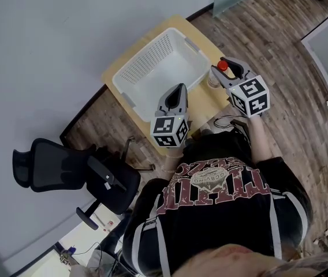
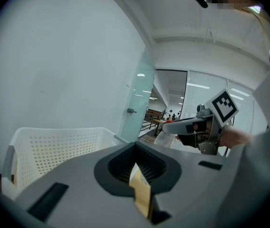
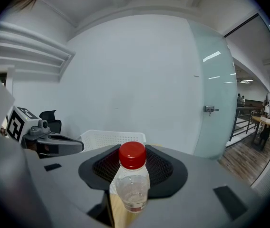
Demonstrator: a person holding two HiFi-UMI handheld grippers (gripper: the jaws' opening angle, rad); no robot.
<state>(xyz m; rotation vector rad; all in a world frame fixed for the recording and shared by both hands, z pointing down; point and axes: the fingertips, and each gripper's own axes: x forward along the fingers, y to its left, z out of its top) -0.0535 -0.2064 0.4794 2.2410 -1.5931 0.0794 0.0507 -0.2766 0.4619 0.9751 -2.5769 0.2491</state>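
The right tool (image 1: 228,69) is closed on a small clear bottle (image 3: 132,184), with its jaws meeting the body below the red cap (image 3: 132,155). We note that the bottle is upright at the right-hand edge of the table (image 1: 201,105), just beside the white perforated basket (image 1: 146,59). From the views supplied we cannot tell whether its base rests on the table. The left tool (image 1: 179,90) holds nothing. Its jaws are drawn in to a narrow slit, and only a strip of the wooden table surface shows through it. We record this tool over the near side of the table, close to the near rim of the basket, which lies to its left in the left gripper view. The two tools are near one another but apart, and each is visible from the other's camera. The basket takes up most of the table top. A black office chair (image 1: 66,172) stands on the wooden floor (image 1: 279,27) to the left of the table, against the pale wall.
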